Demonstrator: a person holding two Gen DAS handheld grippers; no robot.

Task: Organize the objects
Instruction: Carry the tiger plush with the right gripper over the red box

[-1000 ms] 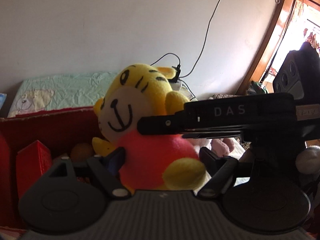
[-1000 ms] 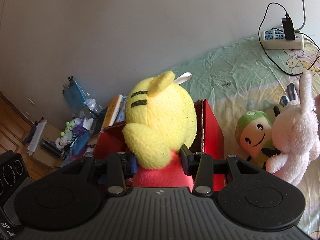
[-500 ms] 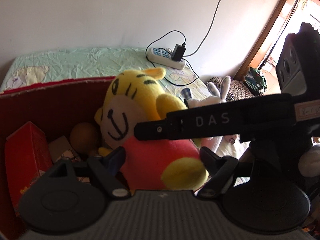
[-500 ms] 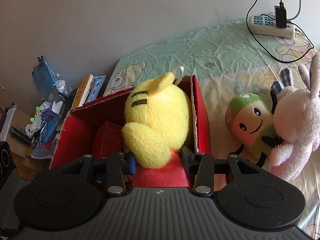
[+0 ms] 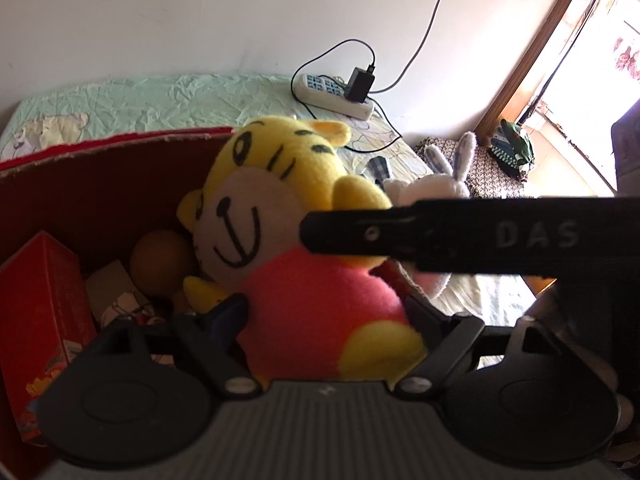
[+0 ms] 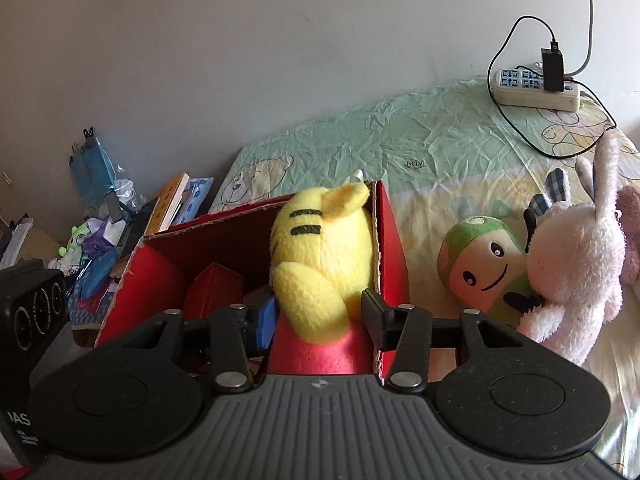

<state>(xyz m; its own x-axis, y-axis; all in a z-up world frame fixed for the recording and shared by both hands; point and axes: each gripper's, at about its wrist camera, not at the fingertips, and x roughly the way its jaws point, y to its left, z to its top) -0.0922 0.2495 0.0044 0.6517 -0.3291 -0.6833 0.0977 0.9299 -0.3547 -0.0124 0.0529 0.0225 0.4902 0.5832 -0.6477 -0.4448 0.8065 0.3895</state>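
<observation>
A yellow tiger plush with a red body (image 5: pixel 280 216) is held from both sides. My left gripper (image 5: pixel 324 312) is shut on its red body from the front. My right gripper (image 6: pixel 320 312) is shut on it from behind (image 6: pixel 320 248). The plush sits low inside the open red cardboard box (image 6: pixel 388 240), against its right wall. The right gripper's black bar crosses the left wrist view in front of the plush.
The box also holds a red carton (image 5: pixel 44 280), a brown ball (image 5: pixel 160 256) and a small white pack (image 5: pixel 116 288). On the bedsheet right of the box lie a green-capped plush (image 6: pixel 480 264) and a white rabbit plush (image 6: pixel 572 264). A power strip (image 6: pixel 536 88) lies by the wall.
Both grippers have lowered the tiger plush from above the box rim down into the box. The box interior and bed now show more fully.
</observation>
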